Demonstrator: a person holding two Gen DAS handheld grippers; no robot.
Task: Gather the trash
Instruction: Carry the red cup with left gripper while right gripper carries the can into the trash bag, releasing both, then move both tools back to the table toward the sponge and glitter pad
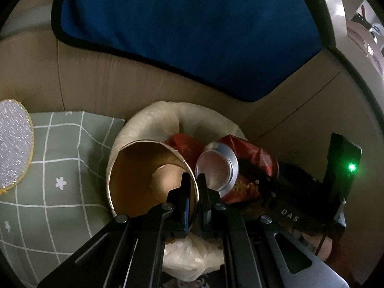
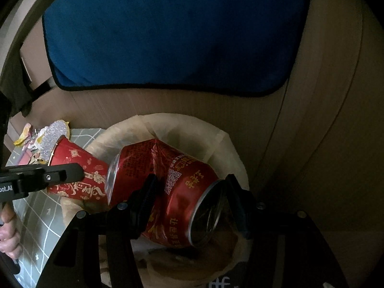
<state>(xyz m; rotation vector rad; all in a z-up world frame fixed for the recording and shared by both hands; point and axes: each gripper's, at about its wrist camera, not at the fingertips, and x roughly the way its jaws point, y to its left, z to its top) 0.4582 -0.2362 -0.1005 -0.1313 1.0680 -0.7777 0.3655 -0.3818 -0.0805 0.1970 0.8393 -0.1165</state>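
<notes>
My left gripper (image 1: 194, 182) pinches the thin rim of a red paper cup (image 1: 148, 175) with a gold lining. My right gripper (image 2: 192, 187) clamps a dented red aluminium can (image 2: 168, 187) printed with gold Chinese characters and a QR code. Both hang over the bin's crinkled translucent liner (image 1: 168, 117).

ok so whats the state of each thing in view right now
red paper cup: tilted on its side, empty, rim pinched
left gripper: shut on the cup's rim
dented red drink can: crushed, lying sideways over the bin
right gripper: shut on the can
bin with pale plastic liner: open, some trash inside
blue cloth: hanging on the cardboard wall
</notes>
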